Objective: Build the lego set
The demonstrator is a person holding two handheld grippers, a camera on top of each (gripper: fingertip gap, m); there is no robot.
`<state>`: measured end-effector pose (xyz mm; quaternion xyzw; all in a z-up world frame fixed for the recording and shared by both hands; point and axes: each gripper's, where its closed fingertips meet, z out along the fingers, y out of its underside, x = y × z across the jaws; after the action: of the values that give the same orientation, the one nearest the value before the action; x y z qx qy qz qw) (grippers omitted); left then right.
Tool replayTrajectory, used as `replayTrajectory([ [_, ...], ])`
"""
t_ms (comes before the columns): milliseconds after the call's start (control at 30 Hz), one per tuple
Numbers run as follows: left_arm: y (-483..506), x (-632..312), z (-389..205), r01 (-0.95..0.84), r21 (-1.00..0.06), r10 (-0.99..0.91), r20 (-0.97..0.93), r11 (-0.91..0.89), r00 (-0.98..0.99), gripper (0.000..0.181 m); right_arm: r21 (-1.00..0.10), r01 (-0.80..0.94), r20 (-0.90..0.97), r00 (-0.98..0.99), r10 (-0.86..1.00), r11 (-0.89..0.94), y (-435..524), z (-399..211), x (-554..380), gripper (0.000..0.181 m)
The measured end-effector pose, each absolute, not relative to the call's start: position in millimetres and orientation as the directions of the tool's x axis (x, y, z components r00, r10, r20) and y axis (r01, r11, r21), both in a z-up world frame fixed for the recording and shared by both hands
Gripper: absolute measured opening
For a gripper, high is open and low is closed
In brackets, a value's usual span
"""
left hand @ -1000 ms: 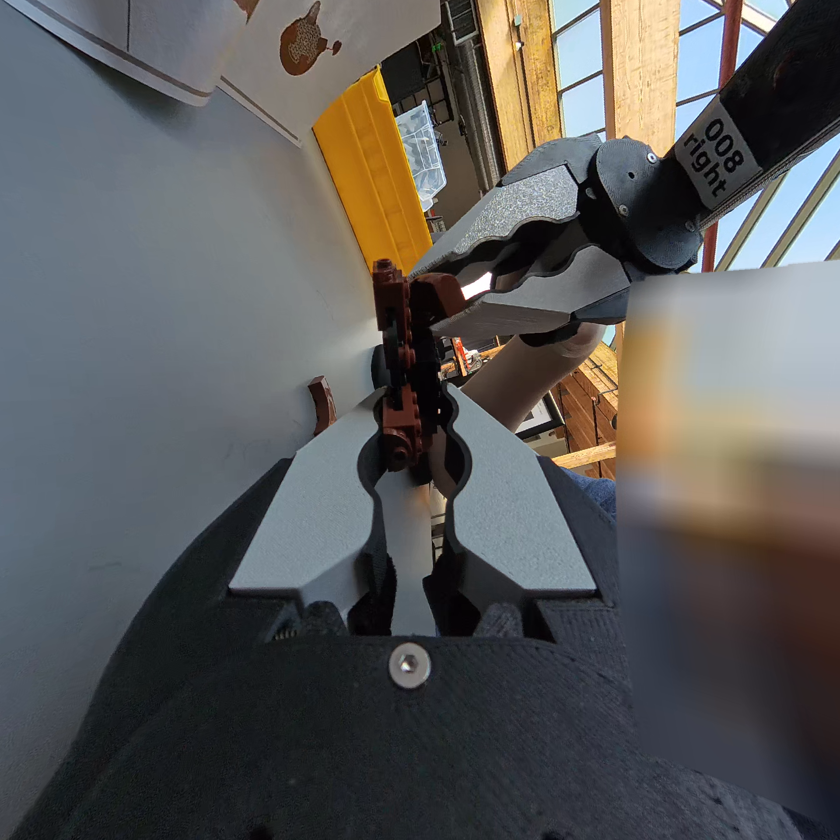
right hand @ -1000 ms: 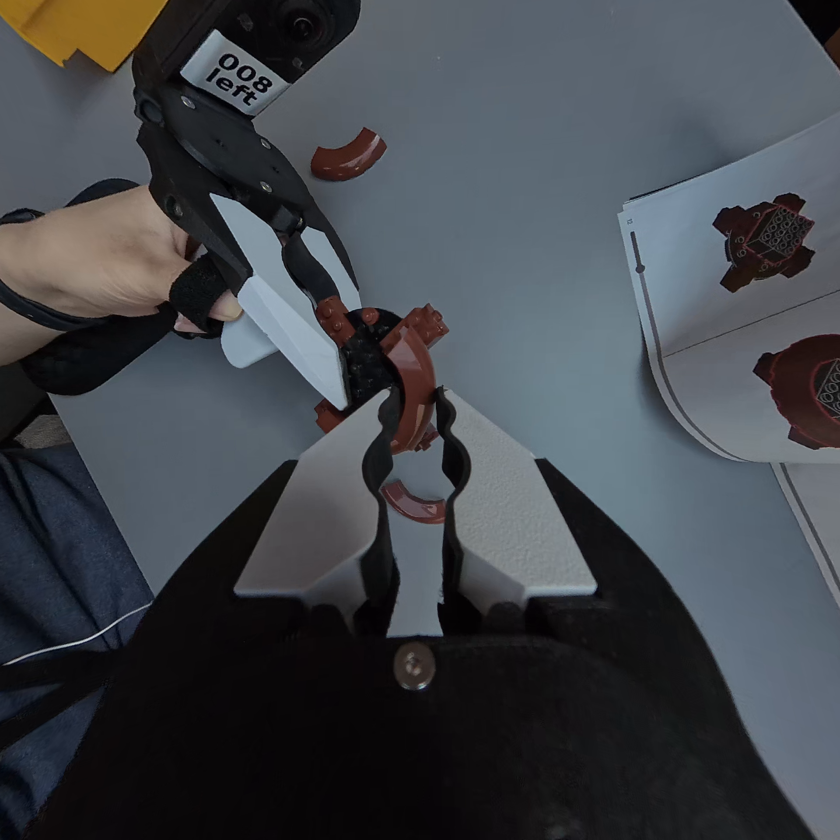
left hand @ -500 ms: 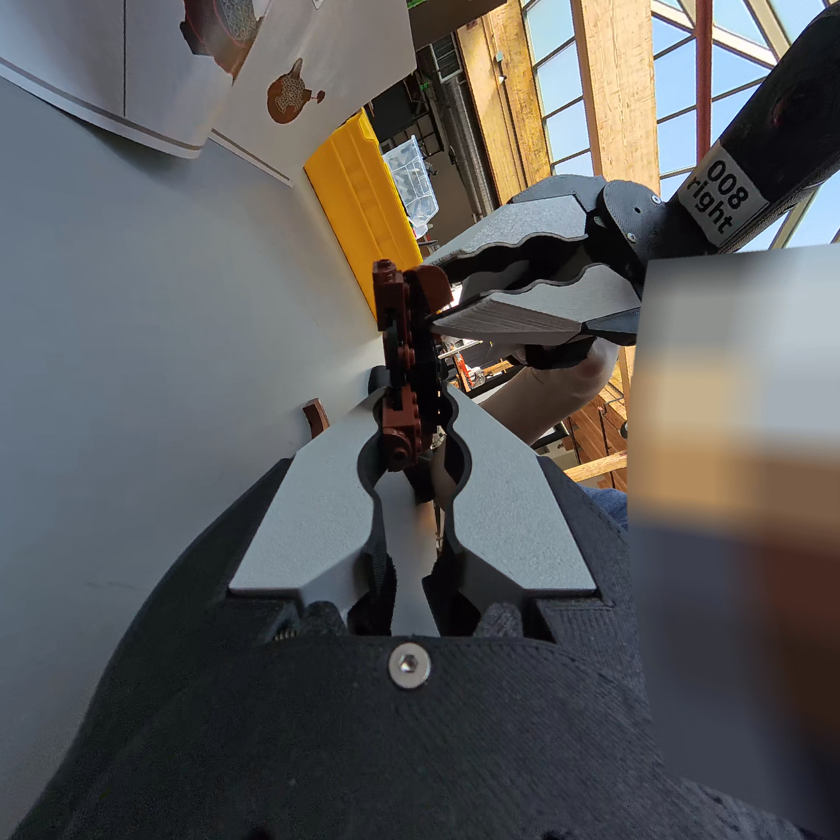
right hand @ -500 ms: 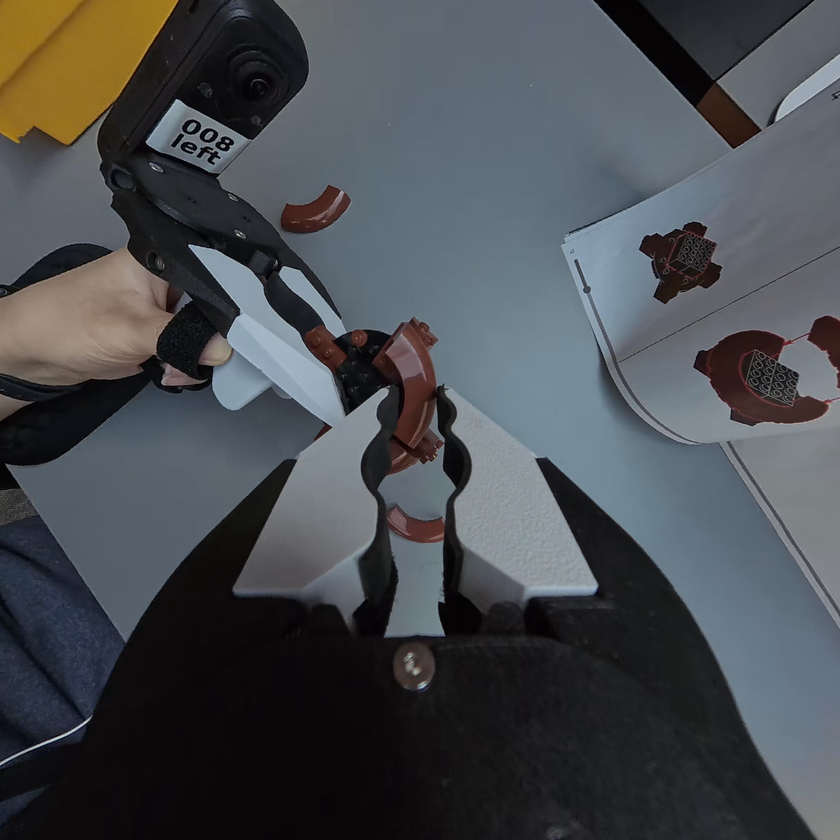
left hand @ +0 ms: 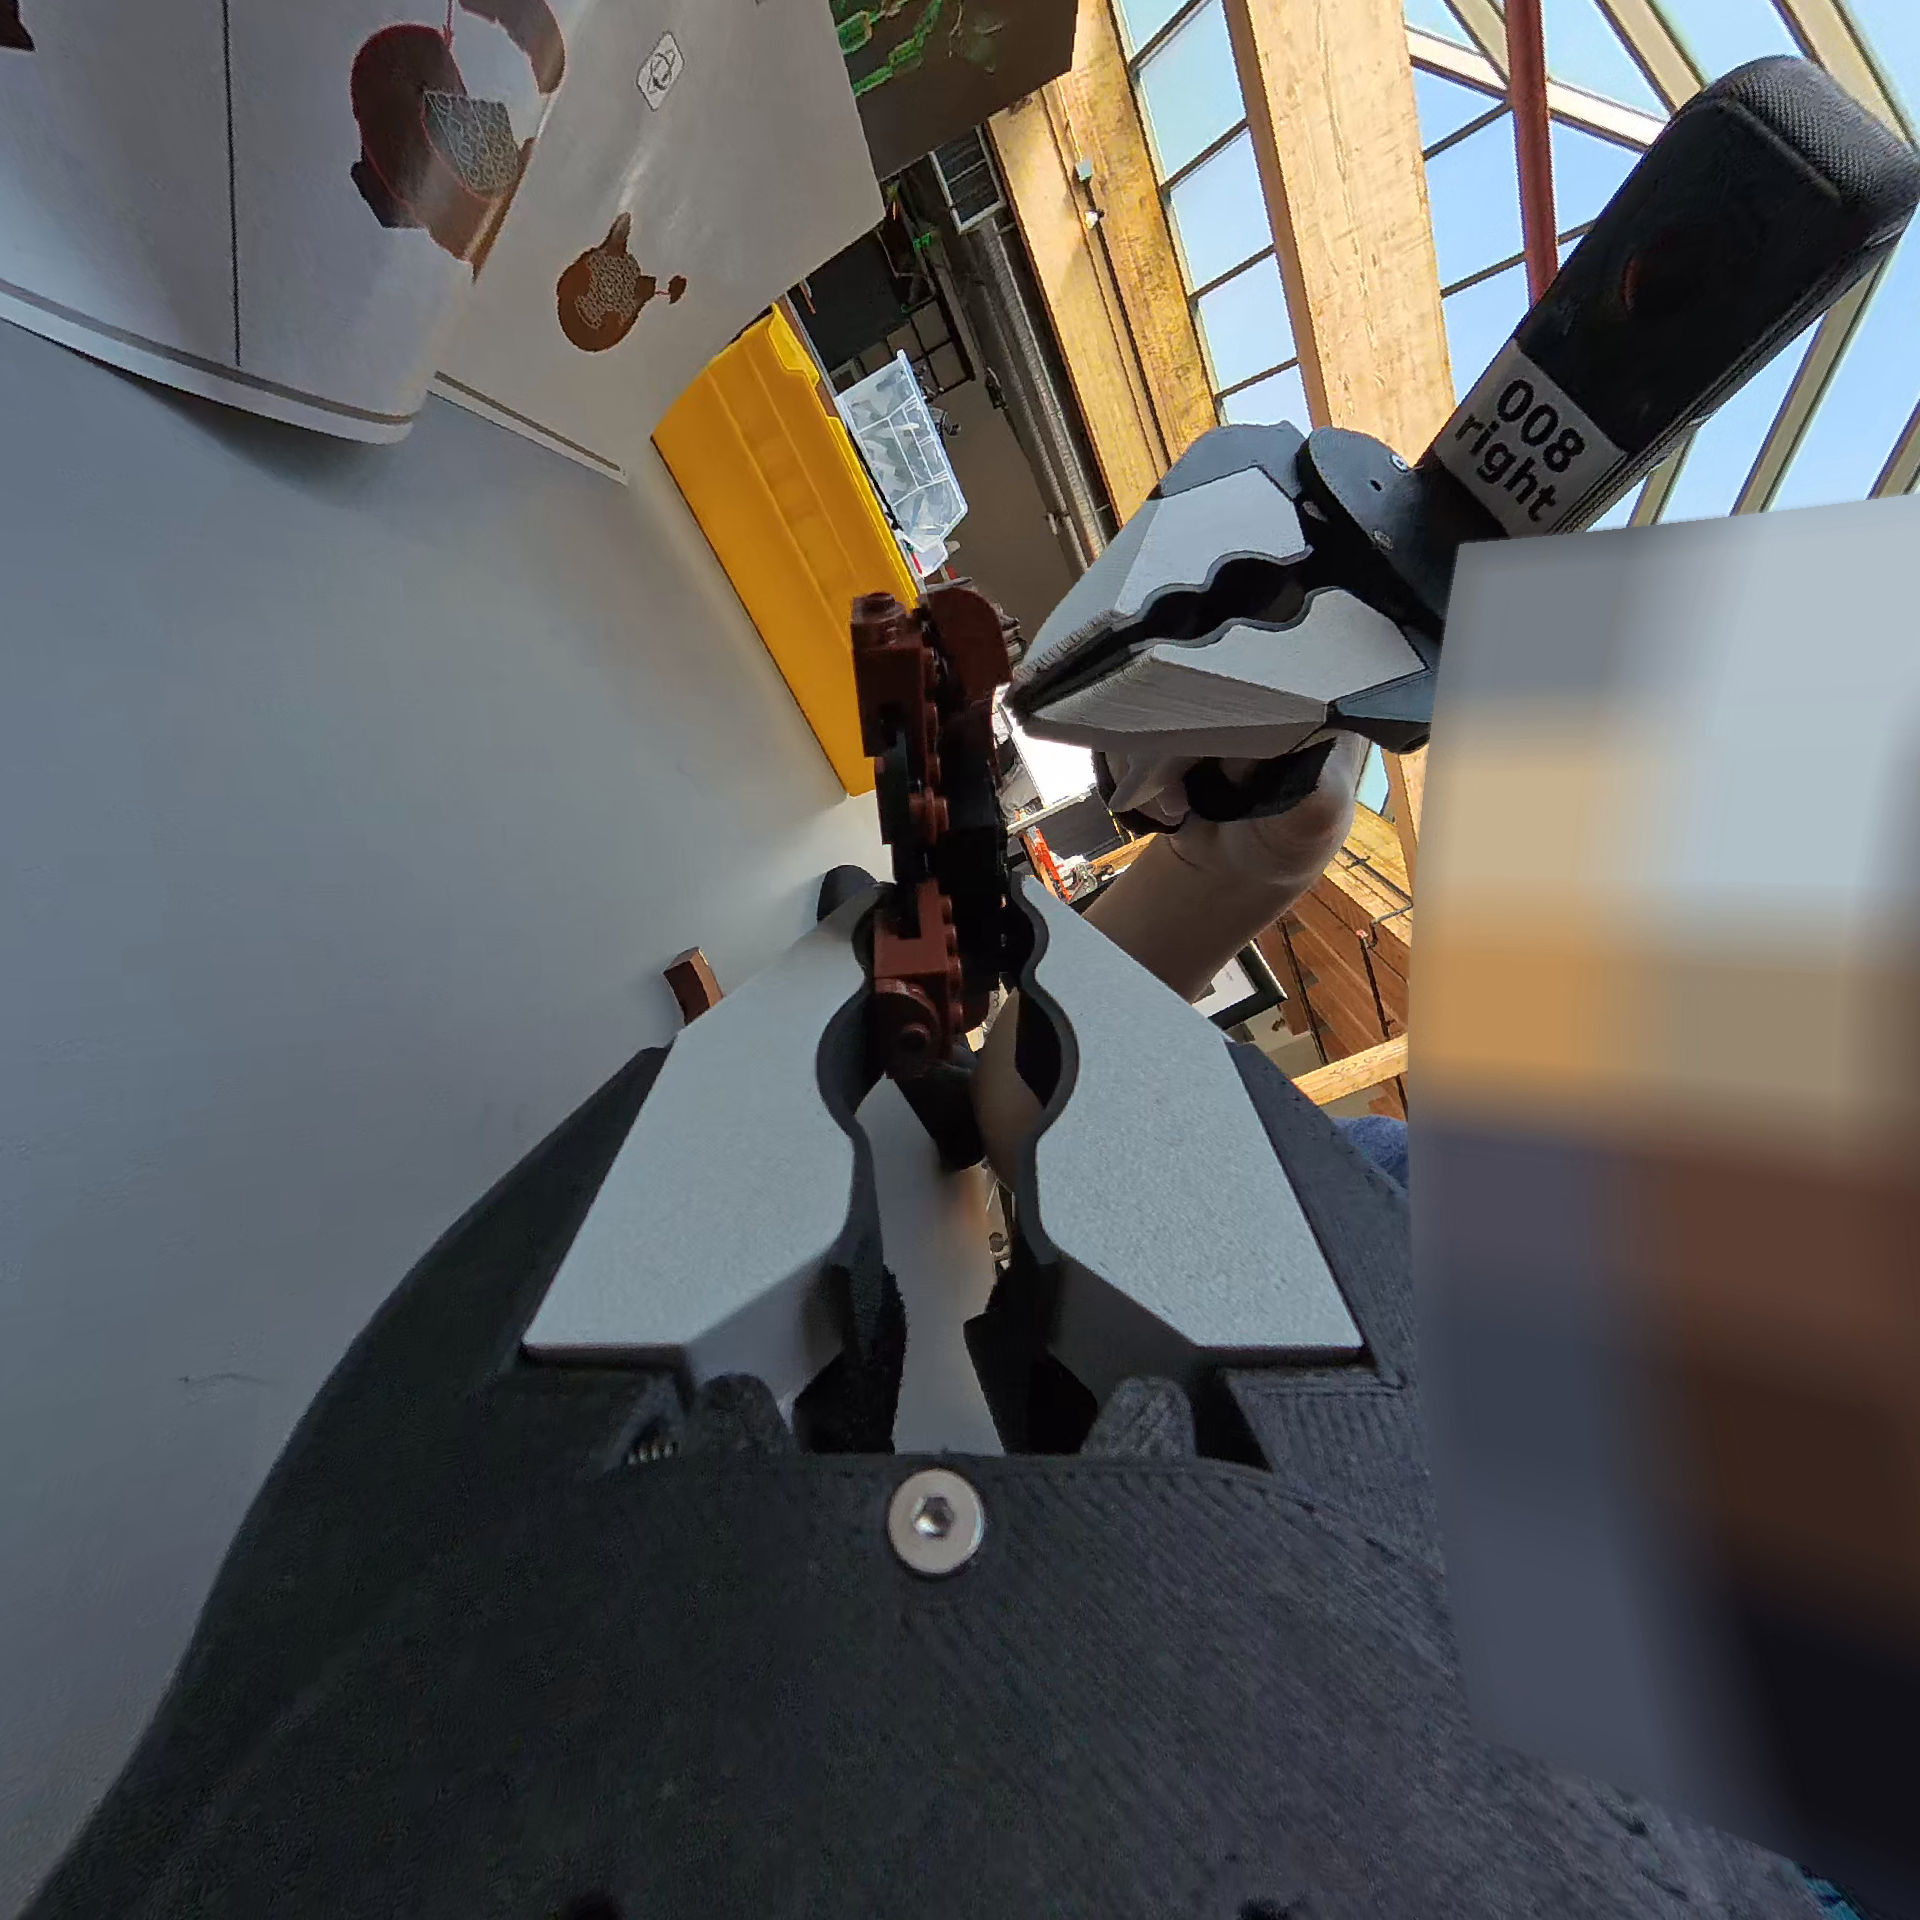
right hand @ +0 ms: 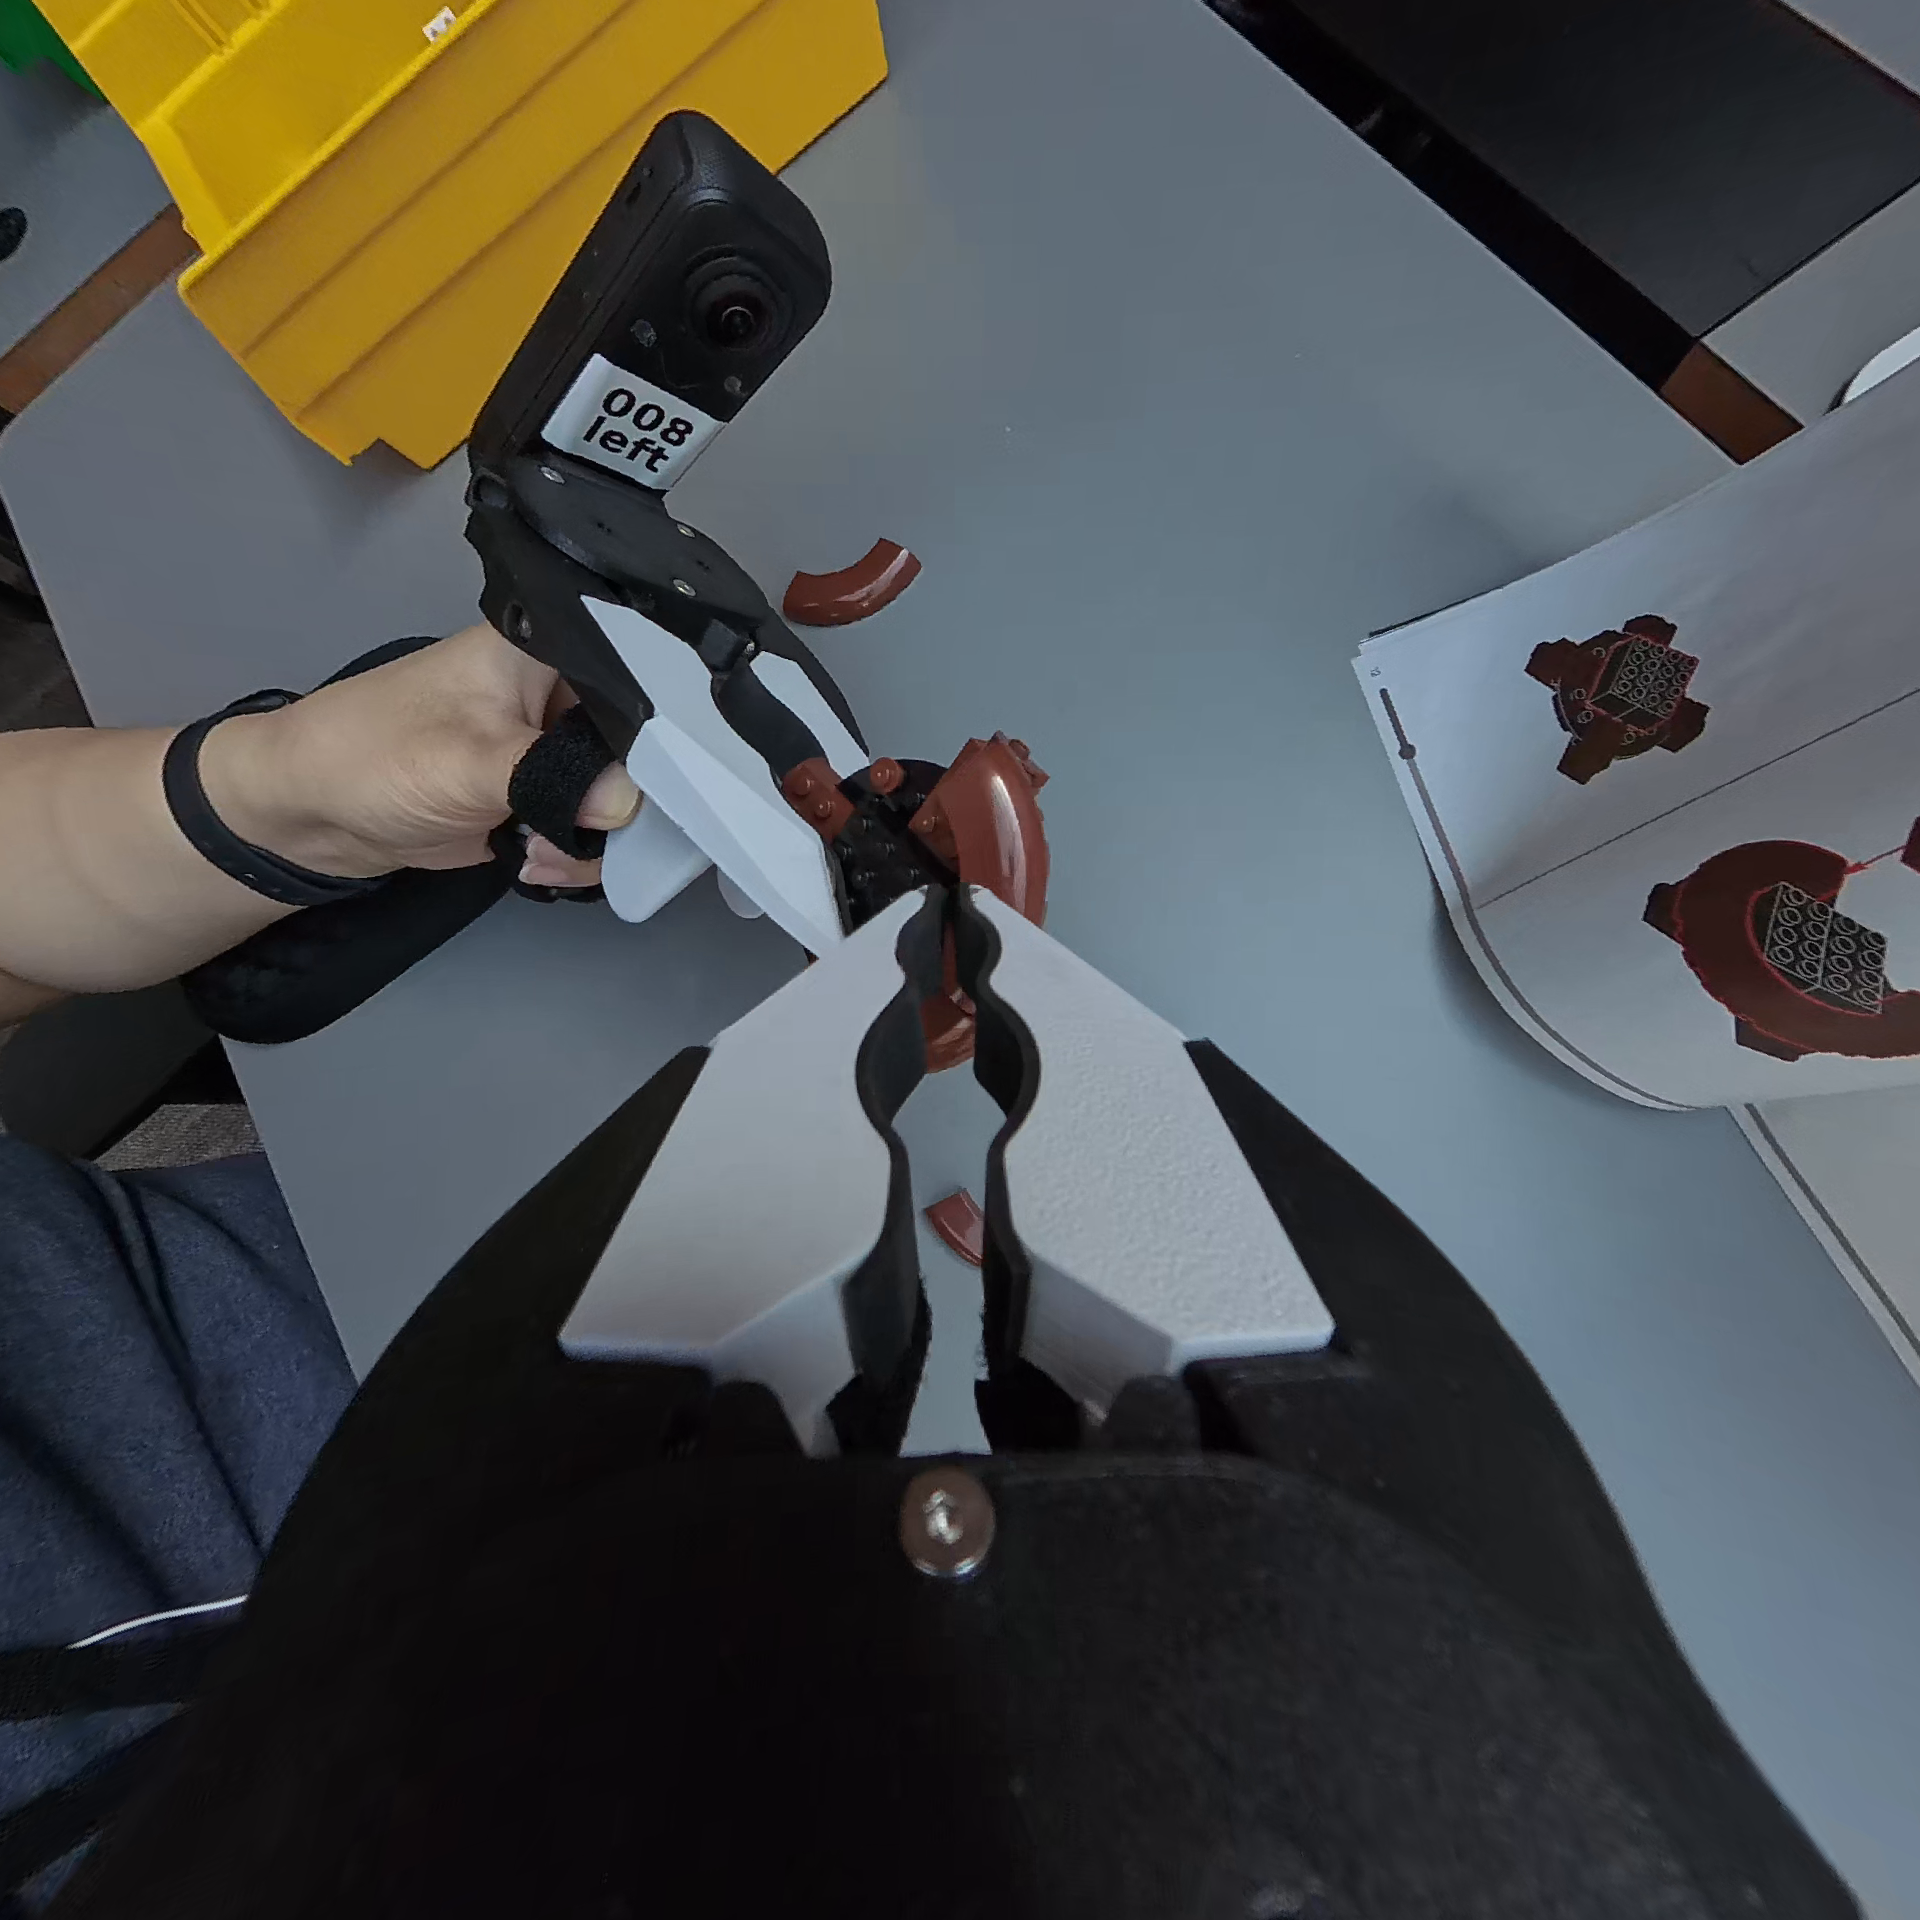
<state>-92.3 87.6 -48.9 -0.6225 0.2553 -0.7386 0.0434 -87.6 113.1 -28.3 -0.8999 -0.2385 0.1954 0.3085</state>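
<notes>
My left gripper [left hand: 940, 904] is shut on the lego build [left hand: 925, 727], a black round plate with reddish-brown bricks, and holds it up off the grey table [right hand: 1195, 416]. The right wrist view shows the same grip [right hand: 842, 821] on the build [right hand: 883, 831]. A glossy brown curved piece [right hand: 997, 831] sits on the build's far side. My right gripper [right hand: 943, 899] is shut with nothing between its pads. Its closed tips are right at that curved piece, as the left wrist view also shows [left hand: 1023, 698].
A loose brown curved piece [right hand: 852, 597] lies on the table behind the left gripper, and another [right hand: 956, 1226] lies under my right fingers. A yellow bin [right hand: 416, 208] stands at the back left. The open instruction booklet [right hand: 1662, 831] lies at the right. A hand [right hand: 395, 769] holds the left gripper. The grippers are tip to tip, or close to it. The loose brown curved piece [right hand: 852, 597] is about 20 cm from both grippers' fingertips.
My right gripper let go of the brown curved piece, which stays on the build, then drew back a little and its pads came together on nothing. The left grip is unchanged.
</notes>
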Motion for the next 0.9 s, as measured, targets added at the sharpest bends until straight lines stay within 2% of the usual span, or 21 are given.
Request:
replayTrajectory([
  [100,87.4,-92.4,-48.8,-0.255,-0.432,-0.382,0.897,-0.865,-0.222,0.017,-0.644,0.291,-0.255,0.791,0.556,-0.708,110.1,-27.4,-89.9,0.008],
  [233,85.7,-92.4,-47.2,-0.259,-0.439,-0.387,0.893,-0.860,-0.229,0.017,-0.690,0.249,-0.282,0.772,0.570,-0.680,115.5,-17.2,-84.8,0.014],
  [400,82.0,-94.1,-41.5,-0.274,-0.432,-0.363,0.892,-0.859,-0.269,0.017,-0.729,0.206,-0.395,0.653,0.647,-0.653,115.3,-13.9,-69.3,0.022],
  [467,79.7,-94.5,-40.3,-0.286,-0.442,-0.368,0.887,-0.850,-0.279,0.017,-0.673,0.123,-0.548,0.578,0.604,-0.729,112.2,-19.4,-65.3,0.033],
  [567,77.9,-95.1,-42.4,-0.307,-0.455,-0.382,0.884,-0.836,-0.270,0.017,-0.585,0.055,-0.730,0.399,0.555,-0.809,100.9,-20.9,-73.9,0.035],
  [633,77.6,-95.6,-45.1,-0.320,-0.459,-0.392,0.884,-0.828,-0.255,0.017,-0.577,0.077,-0.719,0.423,0.551,-0.813,101.5,-35.8,-74.2,0.039],
  [700,77.8,-96.0,-48.1,-0.332,-0.461,-0.399,0.885,-0.823,-0.239,0.017,-0.579,0.095,-0.706,0.439,0.556,-0.810,101.1,-45.5,-78.2,0.051],
  [900,75.9,-95.5,-49.0,-0.342,-0.455,-0.391,0.888,-0.822,-0.242,0.017,-0.553,0.090,-0.732,0.421,0.535,-0.828,99.8,-52.2,-83.6,0.047],
])
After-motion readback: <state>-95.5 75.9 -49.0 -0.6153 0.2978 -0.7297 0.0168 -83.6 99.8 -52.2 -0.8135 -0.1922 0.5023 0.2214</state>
